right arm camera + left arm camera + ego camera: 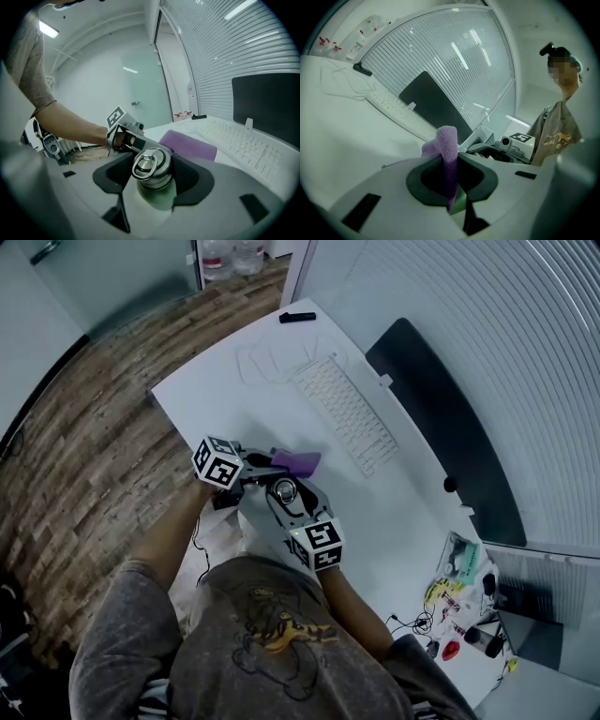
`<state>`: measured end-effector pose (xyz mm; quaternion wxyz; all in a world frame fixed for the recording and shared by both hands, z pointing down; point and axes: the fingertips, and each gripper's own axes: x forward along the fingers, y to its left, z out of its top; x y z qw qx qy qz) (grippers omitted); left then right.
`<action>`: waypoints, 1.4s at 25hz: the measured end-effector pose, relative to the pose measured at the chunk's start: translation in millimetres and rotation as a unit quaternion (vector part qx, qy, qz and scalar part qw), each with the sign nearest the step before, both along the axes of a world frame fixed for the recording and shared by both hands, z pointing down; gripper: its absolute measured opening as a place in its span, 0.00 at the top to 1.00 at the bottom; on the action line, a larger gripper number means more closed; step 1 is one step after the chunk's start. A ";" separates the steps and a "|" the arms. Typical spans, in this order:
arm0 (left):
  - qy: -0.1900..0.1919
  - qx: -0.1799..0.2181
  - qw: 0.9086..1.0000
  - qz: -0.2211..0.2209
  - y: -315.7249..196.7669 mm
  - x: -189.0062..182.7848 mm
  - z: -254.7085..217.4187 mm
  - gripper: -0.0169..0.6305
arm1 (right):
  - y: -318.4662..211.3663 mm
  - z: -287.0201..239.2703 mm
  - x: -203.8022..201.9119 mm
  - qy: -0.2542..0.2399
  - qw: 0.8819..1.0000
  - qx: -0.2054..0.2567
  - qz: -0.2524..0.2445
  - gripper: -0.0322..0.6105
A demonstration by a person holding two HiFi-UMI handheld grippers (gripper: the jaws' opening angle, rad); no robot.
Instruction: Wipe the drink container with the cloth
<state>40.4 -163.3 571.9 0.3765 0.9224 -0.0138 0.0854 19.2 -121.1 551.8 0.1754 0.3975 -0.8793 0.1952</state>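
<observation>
A green drink bottle [154, 187] with a steel ring-handled lid [149, 165] sits between the jaws of my right gripper [152, 180], which is shut on its body. In the head view the bottle's lid [284, 489] shows between the two grippers, above the table's front edge. My left gripper [452, 180] is shut on a purple cloth [447, 154], which stands up between its jaws. The cloth [298, 462] hangs out on the far side of the bottle, and its free end [190, 144] lies just behind the lid. The left gripper [123, 133] reaches in from the left, right beside the bottle.
A white keyboard [345, 413] lies on the white table [216, 390] beyond the grippers, with a dark monitor [450, 427] behind it. A white crumpled cloth [272, 357] and a black marker [297, 317] lie at the far end. Small clutter [459, 606] sits at the right.
</observation>
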 end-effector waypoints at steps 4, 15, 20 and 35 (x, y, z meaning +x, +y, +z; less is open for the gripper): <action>-0.001 0.008 1.000 -0.020 1.1 -4.7 -1.2 0.90 | 1.4 -1.0 -1.9 0.001 1.000 0.002 -0.005 0.54; 0.021 0.009 0.992 -0.123 7.4 -25.3 -4.1 0.90 | -0.4 3.4 0.3 0.001 1.000 -0.001 -0.002 0.54; 0.031 0.003 0.986 -0.165 10.3 -33.6 -4.4 0.90 | -1.2 3.2 -1.0 0.000 1.000 -0.001 -0.005 0.54; 0.029 0.010 0.980 -0.196 35.7 -49.9 -5.5 0.90 | -0.3 4.4 -0.6 0.005 1.000 -0.008 -0.014 0.54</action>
